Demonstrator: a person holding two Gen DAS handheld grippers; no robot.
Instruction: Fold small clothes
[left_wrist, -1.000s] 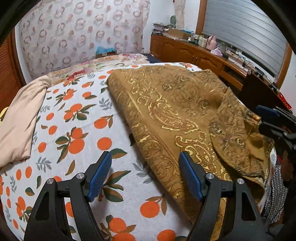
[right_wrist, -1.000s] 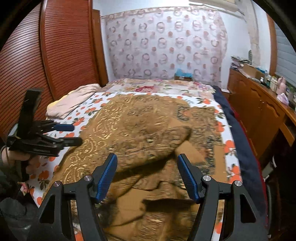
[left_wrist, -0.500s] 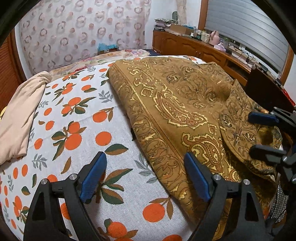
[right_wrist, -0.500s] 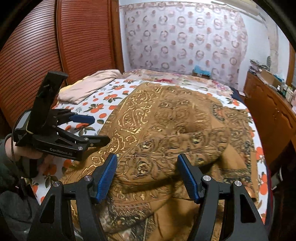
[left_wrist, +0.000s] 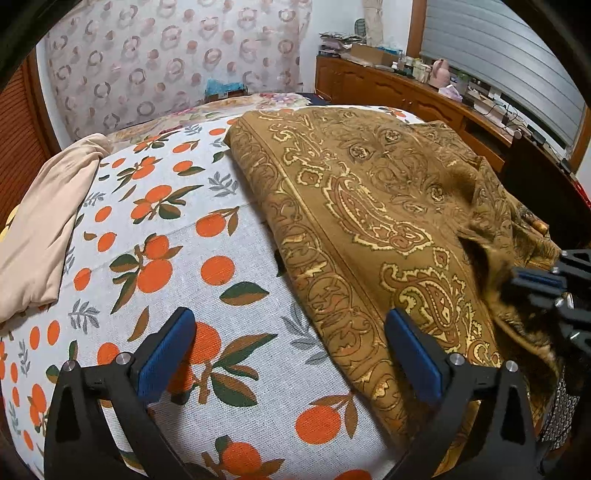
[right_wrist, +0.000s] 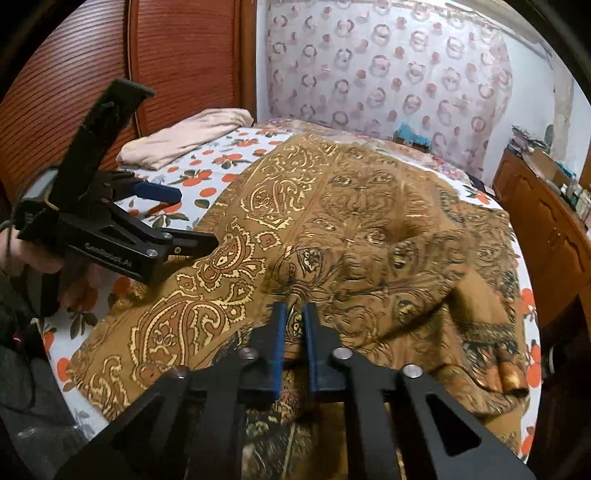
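Brown paisley garment (right_wrist: 332, 229) — spread across the bed (left_wrist: 177, 258), over its orange-print sheet, near edge rumpled into folds. Right claw (right_wrist: 293, 317): jaws have just closed, pinching a raised fold of the garment at its near edge. Left claw (left_wrist: 288, 350): jaws have just widened to full spread, nothing between them, hovering over the sheet at the garment's left border. Beige folded cloth (left_wrist: 40, 221) — far left of bed, well apart.

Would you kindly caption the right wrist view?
Right tool shut on brown paisley garment; left tool open.
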